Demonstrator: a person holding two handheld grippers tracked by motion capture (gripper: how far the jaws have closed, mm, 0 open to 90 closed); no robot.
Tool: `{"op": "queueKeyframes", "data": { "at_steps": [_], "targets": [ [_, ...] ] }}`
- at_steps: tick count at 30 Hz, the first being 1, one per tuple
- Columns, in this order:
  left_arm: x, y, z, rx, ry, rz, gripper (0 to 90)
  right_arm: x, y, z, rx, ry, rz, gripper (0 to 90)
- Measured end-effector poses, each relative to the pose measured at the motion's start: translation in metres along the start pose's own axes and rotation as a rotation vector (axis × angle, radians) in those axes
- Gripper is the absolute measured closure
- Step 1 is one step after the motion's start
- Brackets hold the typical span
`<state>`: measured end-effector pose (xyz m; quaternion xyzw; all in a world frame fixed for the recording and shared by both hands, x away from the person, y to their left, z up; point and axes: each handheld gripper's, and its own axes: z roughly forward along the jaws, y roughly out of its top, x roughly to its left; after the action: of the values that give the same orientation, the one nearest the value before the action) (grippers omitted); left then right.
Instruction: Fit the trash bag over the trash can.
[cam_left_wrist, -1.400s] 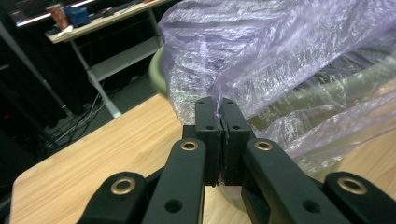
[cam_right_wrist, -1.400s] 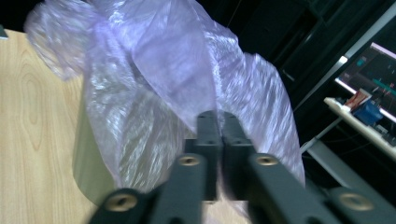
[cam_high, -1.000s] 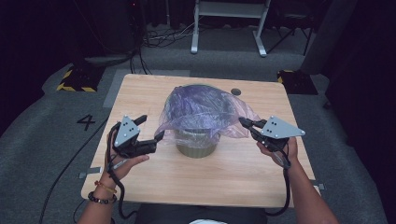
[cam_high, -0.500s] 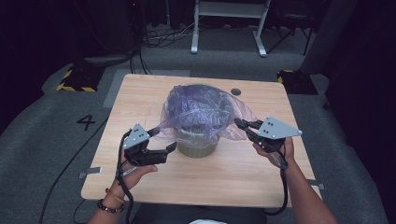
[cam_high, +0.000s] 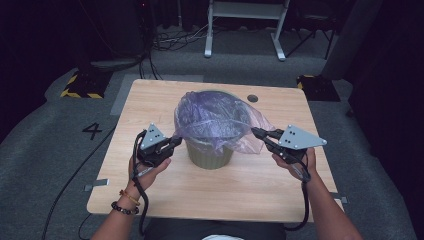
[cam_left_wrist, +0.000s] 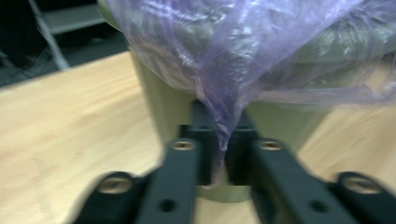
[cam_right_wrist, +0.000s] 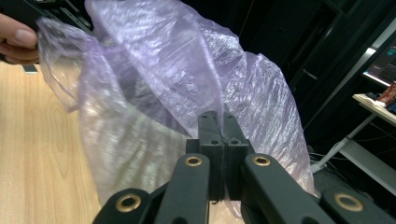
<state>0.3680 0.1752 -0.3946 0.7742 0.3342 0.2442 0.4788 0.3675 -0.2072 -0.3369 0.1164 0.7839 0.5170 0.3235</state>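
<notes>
Both jaws pinching purple bag (cam_high: 215, 117), olive bin (cam_high: 209, 154) btwn, wood table (cam_high: 240, 185).

blurred: left claw (cam_left_wrist: 223, 140) view, motion-soft | hidden: bin (cam_high: 210, 152) rim and inside, under purple bag (cam_high: 215, 120)

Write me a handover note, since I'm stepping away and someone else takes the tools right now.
Left tool: jaws have just been closing, now pinching the purple bin bag at its left edge.
Right tool: shut on the bag's right edge.
The olive waste bin stands mid-table, with the bag draped over its rim and bunched on top.
Done: both edges gripped.
Left, likely: stretch the bag down around the rim, or lift it out.
</notes>
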Motion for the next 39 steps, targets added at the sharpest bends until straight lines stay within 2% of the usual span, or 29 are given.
{"op": "queueKeyframes", "data": {
  "at_steps": [1, 4, 9, 11, 14, 16, 17, 19, 20, 22, 25, 28, 30, 32, 33, 34, 36, 37, 39],
  "targets": [
    [0.001, -0.001, 0.001, 0.017, -0.004, 0.011, 89.6, 0.000, -0.001, 0.000, 0.002, -0.003, -0.003, 90.0],
    [0.001, -0.004, 0.002, 0.072, 0.019, 0.086, 89.7, -0.002, -0.004, 0.000, 0.018, -0.017, 0.003, 90.0],
    [0.003, -0.013, 0.005, 0.154, 0.044, 0.158, 89.7, -0.006, -0.014, -0.001, 0.048, -0.051, 0.020, 90.0],
    [0.004, -0.014, 0.004, 0.165, 0.028, 0.166, 89.7, -0.007, -0.018, 0.000, 0.055, -0.053, 0.031, 90.0],
    [0.001, -0.015, 0.003, 0.183, 0.027, 0.210, 89.6, -0.007, -0.019, 0.002, 0.049, -0.059, 0.037, 90.0],
    [-0.001, -0.016, -0.001, 0.180, 0.026, 0.216, 89.3, -0.007, -0.018, 0.002, 0.039, -0.070, 0.045, 90.0],
    [-0.001, -0.016, -0.004, 0.168, 0.033, 0.210, 86.9, -0.008, -0.018, 0.002, 0.030, -0.070, 0.049, 90.0],
    [0.000, -0.017, -0.014, 0.106, 0.036, 0.178, 70.2, -0.009, -0.016, 0.002, 0.013, -0.076, 0.052, 90.0],
    [0.000, -0.017, -0.020, 0.069, 0.042, 0.162, 58.6, -0.009, -0.015, 0.001, 0.007, -0.076, 0.054, 90.0],
    [-0.001, -0.015, -0.034, -0.008, 0.027, 0.137, 34.1, -0.008, -0.011, 0.002, -0.005, -0.079, 0.049, 90.0],
    [-0.004, -0.006, -0.055, -0.108, -0.008, 0.125, 30.8, -0.008, -0.007, 0.003, -0.008, -0.080, 0.041, 90.0],
    [-0.007, 0.005, -0.073, -0.161, -0.022, 0.149, 27.5, -0.009, -0.001, 0.005, -0.012, -0.079, 0.029, 90.0],
    [-0.006, 0.010, -0.084, -0.201, -0.017, 0.140, 26.6, -0.009, 0.004, 0.005, -0.025, -0.074, 0.025, 90.0],
    [-0.006, 0.016, -0.091, -0.213, 0.011, 0.118, 26.6, -0.008, 0.007, 0.005, -0.030, -0.071, 0.019, 90.0],
    [-0.009, 0.018, -0.093, -0.217, 0.010, 0.120, 25.9, -0.007, 0.008, 0.005, -0.030, -0.065, 0.019, 90.0],
    [-0.014, 0.020, -0.095, -0.225, 0.011, 0.132, 26.0, -0.006, 0.008, 0.006, -0.027, -0.063, 0.017, 90.0],
    [-0.031, 0.024, -0.095, -0.212, 0.026, 0.184, 27.1, -0.005, 0.010, 0.007, -0.015, -0.064, 0.011, 90.0],
    [-0.039, 0.025, -0.093, -0.201, 0.012, 0.214, 26.6, -0.004, 0.011, 0.008, -0.012, -0.060, 0.008, 90.0],
    [-0.053, 0.027, -0.088, -0.191, -0.020, 0.246, 26.7, -0.002, 0.013, 0.009, -0.007, -0.059, 0.003, 90.0]
  ]
}}
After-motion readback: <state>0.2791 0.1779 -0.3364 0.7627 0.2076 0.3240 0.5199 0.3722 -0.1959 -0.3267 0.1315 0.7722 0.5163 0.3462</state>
